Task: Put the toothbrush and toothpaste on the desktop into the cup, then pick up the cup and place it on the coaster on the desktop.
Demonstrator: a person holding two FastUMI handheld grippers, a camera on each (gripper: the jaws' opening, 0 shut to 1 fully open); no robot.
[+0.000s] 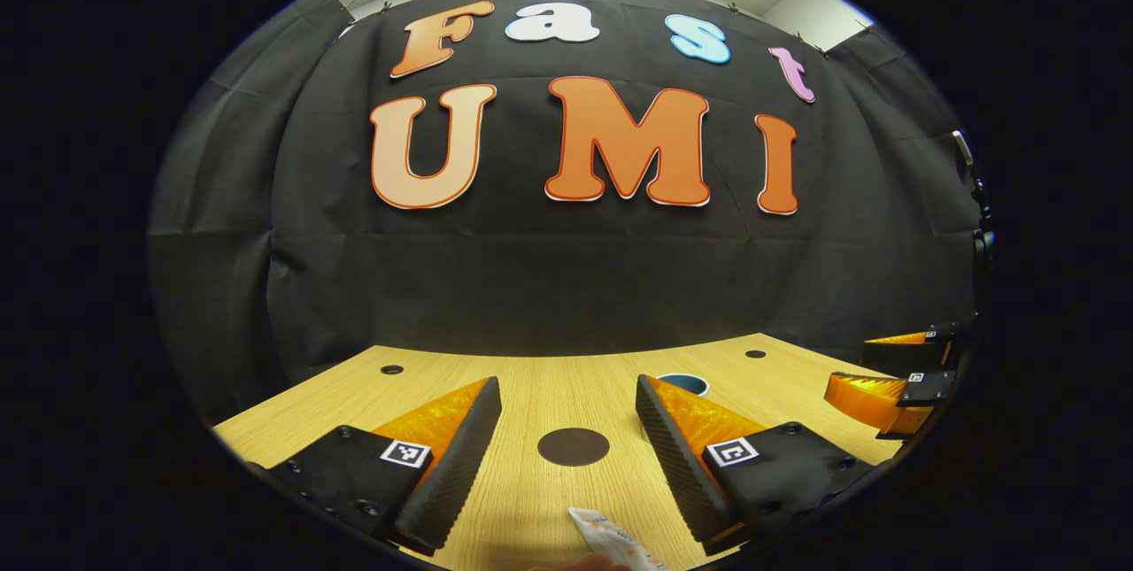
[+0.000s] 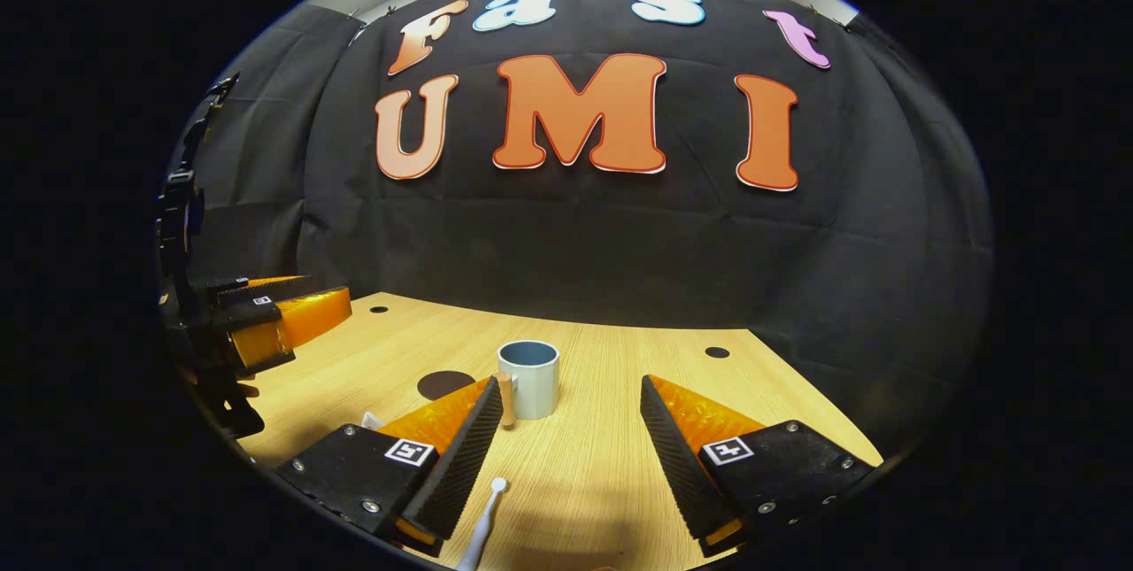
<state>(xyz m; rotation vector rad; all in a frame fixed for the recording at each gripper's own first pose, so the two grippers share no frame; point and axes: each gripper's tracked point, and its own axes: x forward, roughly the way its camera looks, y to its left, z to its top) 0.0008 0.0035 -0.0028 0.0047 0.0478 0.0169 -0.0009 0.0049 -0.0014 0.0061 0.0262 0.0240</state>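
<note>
Both tools gape wide, gripping nothing — left tool (image 1: 568, 398) above one toothpaste (image 1: 615, 540) tube, one dark coaster (image 1: 574, 446) ahead; right tool (image 2: 572, 398) above one toothbrush (image 2: 482, 527), one cup (image 2: 529, 379) just ahead on the tabletop (image 2: 602, 465).

Matt, pale wood-grain desktop (image 2: 602, 465); smooth, glazed-looking cup (image 2: 528, 379) ahead of the right gripper (image 2: 571, 438); glossy toothpaste (image 1: 615, 540) tube between the left gripper (image 1: 566, 434) fingers; matt black cloth wall (image 2: 575, 243).

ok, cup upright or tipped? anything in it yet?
Upright: the cup stands on the desktop, mouth up. Nothing sticks out of it; the toothbrush lies on the wood. Its bottom is hidden.
</note>
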